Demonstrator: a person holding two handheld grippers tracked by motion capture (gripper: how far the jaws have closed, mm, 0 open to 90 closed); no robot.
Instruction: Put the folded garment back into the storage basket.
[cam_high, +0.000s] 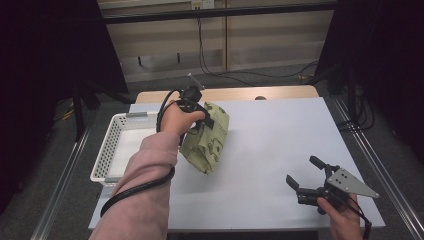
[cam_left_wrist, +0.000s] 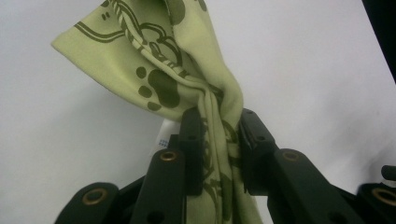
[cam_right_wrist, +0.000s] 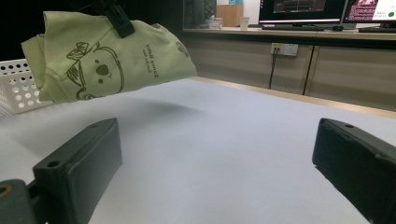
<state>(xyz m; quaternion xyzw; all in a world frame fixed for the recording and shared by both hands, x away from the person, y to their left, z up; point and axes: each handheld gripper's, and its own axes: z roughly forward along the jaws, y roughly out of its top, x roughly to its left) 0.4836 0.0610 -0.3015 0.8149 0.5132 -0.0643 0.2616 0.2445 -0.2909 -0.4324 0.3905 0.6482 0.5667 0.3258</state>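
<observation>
Pink sleeve (cam_high: 145, 175), black cable (cam_high: 135, 190), black jaws with brass-ringed screw holes.

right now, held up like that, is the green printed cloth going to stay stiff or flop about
Probably floppy: the green cloth bunches into a twist where the left tongs pinch it, and the rest droops. It seems light, since one pinch carries it clear of the table. It may swing when carried.

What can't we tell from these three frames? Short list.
- High view: the left gripper is largely covered by the hand and the green cloth, so its jaws aren't readable there.
- High view: part of the basket floor is hidden behind the pink sleeve.
- Left gripper view: the cloth's print is cut off by the top edge.
- Right gripper view: the small lettering on the cloth is too small to read.
</observation>
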